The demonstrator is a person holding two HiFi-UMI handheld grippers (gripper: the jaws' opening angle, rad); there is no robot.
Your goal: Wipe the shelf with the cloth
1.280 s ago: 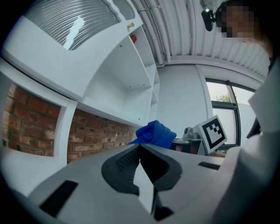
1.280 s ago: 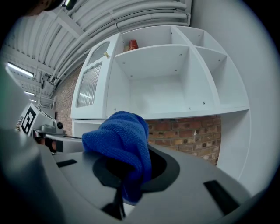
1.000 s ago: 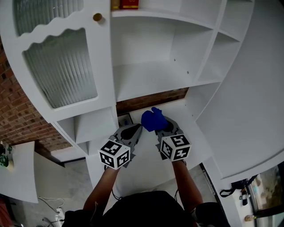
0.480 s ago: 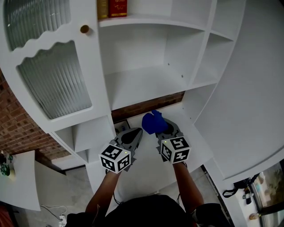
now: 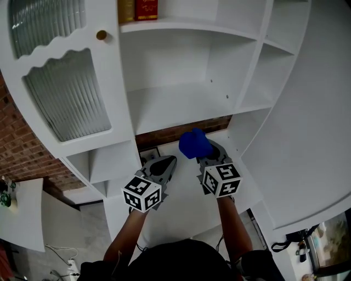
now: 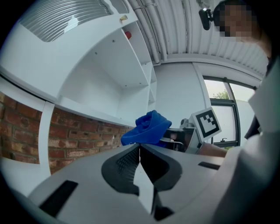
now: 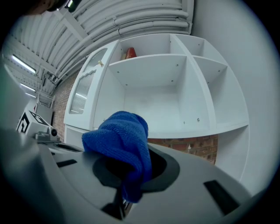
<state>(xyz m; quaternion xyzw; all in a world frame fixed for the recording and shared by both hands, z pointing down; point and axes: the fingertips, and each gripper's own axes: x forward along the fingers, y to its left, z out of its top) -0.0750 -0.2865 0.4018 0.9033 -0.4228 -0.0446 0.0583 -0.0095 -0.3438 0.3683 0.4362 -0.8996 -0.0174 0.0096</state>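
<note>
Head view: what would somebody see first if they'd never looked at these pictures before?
The bright blue cloth jumps out first, bunched up and pinched in the right gripper, just in front of the big white shelf. Beside it, the left gripper is shut with nothing in it. At the very top, a red book stands on a higher board, a small spot of colour in all that white.

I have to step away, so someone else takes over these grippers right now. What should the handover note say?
Left gripper: jaws together, empty, held beside the right one.
Right gripper: shut on the blue cloth, which is bunched above its jaws.
The cloth is in the air in front of the white shelf and does not touch it.
Done: cloth is in the grip.
Left: bring it onto the shelf board and wipe across; no wiping begun yet.
</note>
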